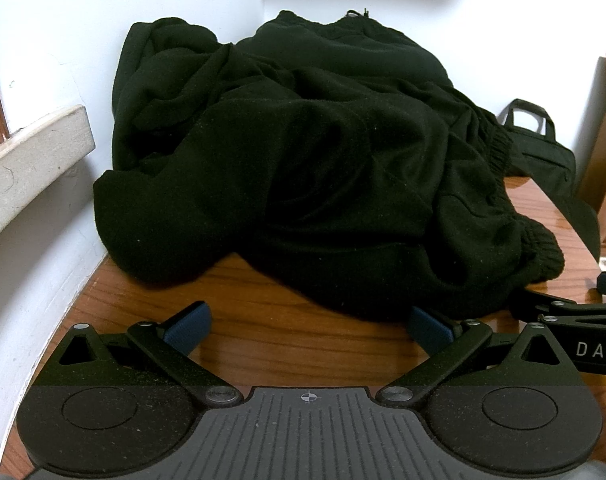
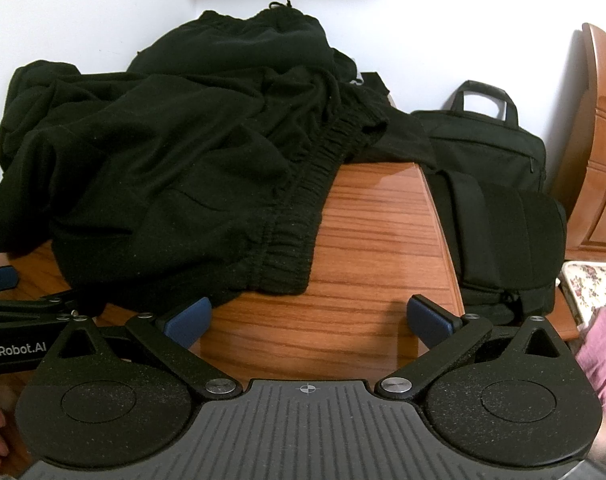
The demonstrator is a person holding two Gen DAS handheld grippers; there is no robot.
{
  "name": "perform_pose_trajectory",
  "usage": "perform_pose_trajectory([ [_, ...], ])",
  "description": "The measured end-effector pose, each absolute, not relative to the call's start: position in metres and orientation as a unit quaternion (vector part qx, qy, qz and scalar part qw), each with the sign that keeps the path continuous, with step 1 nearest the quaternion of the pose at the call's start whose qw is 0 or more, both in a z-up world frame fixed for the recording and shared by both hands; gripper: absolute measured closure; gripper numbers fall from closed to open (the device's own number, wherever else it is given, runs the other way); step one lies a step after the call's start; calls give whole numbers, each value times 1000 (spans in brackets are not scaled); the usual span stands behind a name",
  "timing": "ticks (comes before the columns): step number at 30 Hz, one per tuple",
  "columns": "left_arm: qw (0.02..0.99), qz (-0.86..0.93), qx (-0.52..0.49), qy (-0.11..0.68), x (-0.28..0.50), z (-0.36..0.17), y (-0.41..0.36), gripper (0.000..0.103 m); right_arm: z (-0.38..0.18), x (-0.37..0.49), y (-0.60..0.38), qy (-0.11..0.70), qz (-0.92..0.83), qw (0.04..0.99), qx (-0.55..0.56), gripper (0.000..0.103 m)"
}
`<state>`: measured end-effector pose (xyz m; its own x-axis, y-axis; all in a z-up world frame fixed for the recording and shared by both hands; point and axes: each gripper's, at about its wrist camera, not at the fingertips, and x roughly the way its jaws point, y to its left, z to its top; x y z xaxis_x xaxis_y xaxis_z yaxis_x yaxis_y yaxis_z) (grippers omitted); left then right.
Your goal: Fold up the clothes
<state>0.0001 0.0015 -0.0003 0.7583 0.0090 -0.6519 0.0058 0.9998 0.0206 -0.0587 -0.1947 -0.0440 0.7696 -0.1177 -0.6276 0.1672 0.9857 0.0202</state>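
A wooden table [image 2: 367, 240] fills the middle of both views, against white walls [image 1: 63, 40]. At right in the right wrist view, a black laptop bag [image 2: 491, 148] stands beyond the table edge, with a wooden cabinet [image 2: 603, 152] at far right and floral fabric [image 2: 595, 284] below it.

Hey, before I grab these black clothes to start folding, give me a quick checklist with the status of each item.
1. Left hand-held gripper open and empty: ok.
2. Right hand-held gripper open and empty: ok.
3. Clothes lying flat for folding: not ok, they sit in a crumpled heap against the wall.
4. A graspable edge in view: ok, the ribbed waistband faces the right gripper.
5. Bare table to spread on: ok at the near right; the bag stands past the table's right edge.
6. How many garments are in the heap: cannot tell.
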Motion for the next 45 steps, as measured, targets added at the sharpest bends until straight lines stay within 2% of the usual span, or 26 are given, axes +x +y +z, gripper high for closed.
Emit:
perform_pose_trajectory([
  [39,938,13,17,347,-8,2,3,0,-47,-57,-196,331,-61,941,33,0],
  [45,957,22,-9,288,-19,43,6,0,-45,-51,-206,332,5,943,9,0],
])
